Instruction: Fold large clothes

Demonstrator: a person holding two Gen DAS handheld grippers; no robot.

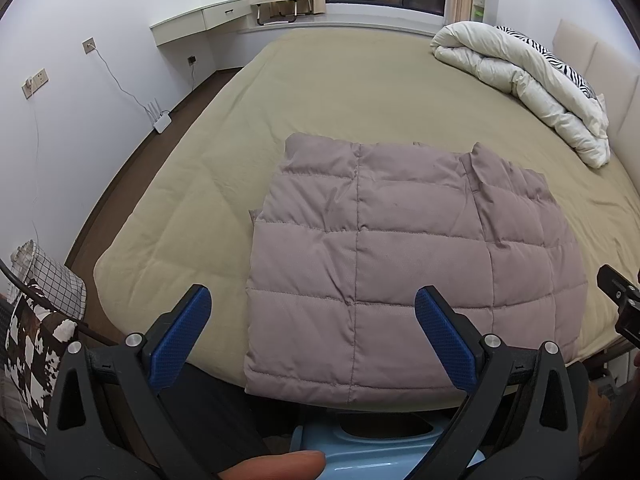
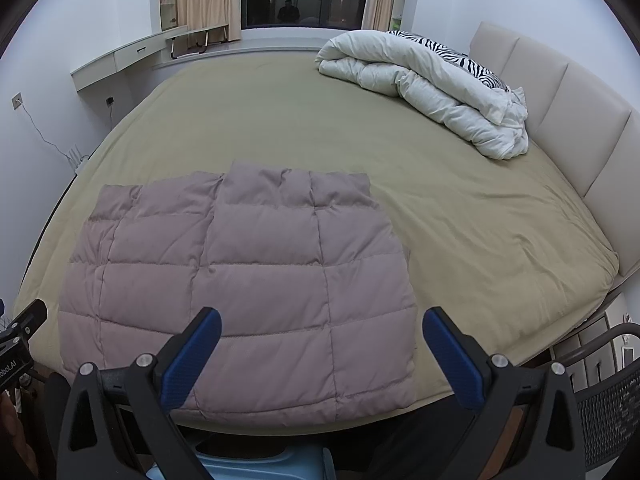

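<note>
A mauve quilted puffer garment [image 1: 400,256] lies folded into a rough rectangle at the near edge of the bed; it also shows in the right wrist view [image 2: 240,292]. My left gripper [image 1: 312,304] is open and empty, held above the garment's near left part. My right gripper [image 2: 322,324] is open and empty above the garment's near right corner. The right gripper's body shows at the right edge of the left wrist view [image 1: 620,300]. The left gripper's body shows at the left edge of the right wrist view [image 2: 20,336].
The bed [image 1: 340,92] has an olive-tan sheet. A rolled white duvet [image 2: 432,88] with a zebra pillow [image 2: 452,56] lies by the padded headboard [image 2: 560,112]. A patterned basket [image 1: 40,320] stands at the left. A mesh chair [image 2: 608,408] is at the right. A light blue stool [image 1: 380,452] stands below the bed edge.
</note>
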